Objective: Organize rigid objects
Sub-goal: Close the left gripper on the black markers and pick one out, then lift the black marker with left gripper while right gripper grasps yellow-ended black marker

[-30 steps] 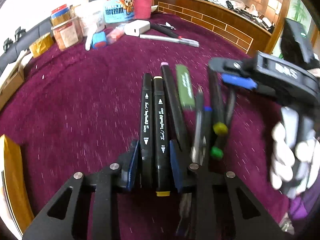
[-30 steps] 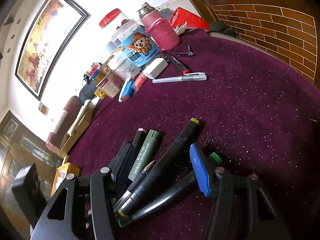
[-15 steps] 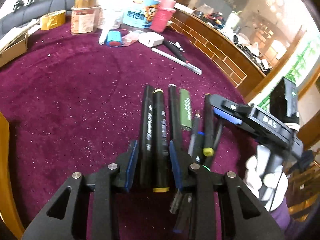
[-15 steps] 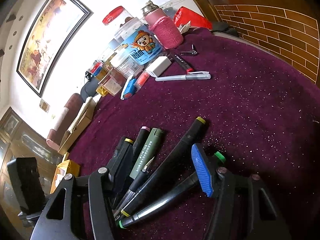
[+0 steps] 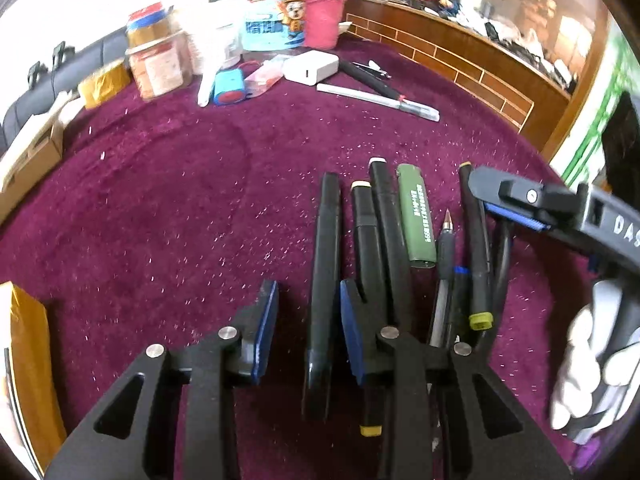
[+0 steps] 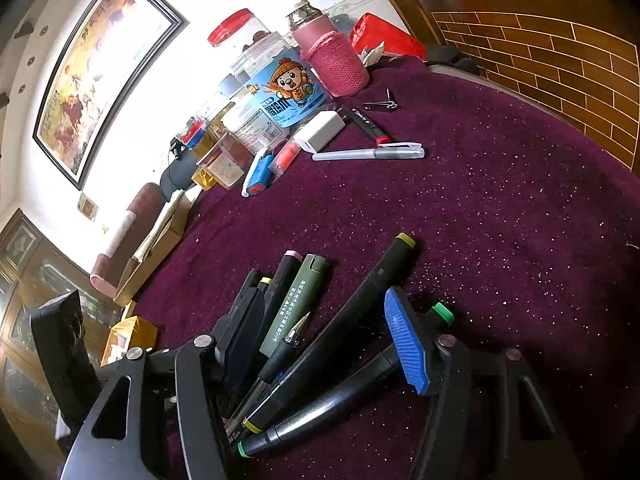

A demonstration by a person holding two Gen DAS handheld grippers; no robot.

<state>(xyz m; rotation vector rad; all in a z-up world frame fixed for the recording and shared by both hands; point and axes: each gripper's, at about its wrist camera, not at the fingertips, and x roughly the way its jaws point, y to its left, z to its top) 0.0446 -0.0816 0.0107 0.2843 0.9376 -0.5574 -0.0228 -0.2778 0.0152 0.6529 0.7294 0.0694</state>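
Note:
A row of black markers, a green lighter [image 5: 416, 216] and a pen [image 5: 445, 248] lies side by side on the purple cloth. My left gripper [image 5: 308, 332] is open, with one black marker [image 5: 326, 264] lying loose between its pads. A yellow-tipped marker [image 5: 366, 236] lies just right of it. My right gripper [image 6: 320, 344] is open over the right end of the row, straddling the yellow-capped marker [image 6: 360, 312], the pen [image 6: 288, 344] and the green-capped marker [image 6: 344, 392]. The lighter also shows in the right wrist view [image 6: 298, 304].
At the back stand a blue cartoon jar [image 5: 272, 20], a pink knitted bottle [image 5: 322, 12], snack jars [image 5: 156, 64], a white charger [image 5: 310, 66], a silver pen [image 5: 376, 98] and nail clippers [image 6: 380, 102]. A wooden rail [image 5: 460, 56] borders the right side. A yellow box [image 5: 28, 360] sits near left.
My left gripper has opened and let go of the two black markers; the yellow-tipped one now lies outside the right pad. The right gripper stayed open in place.

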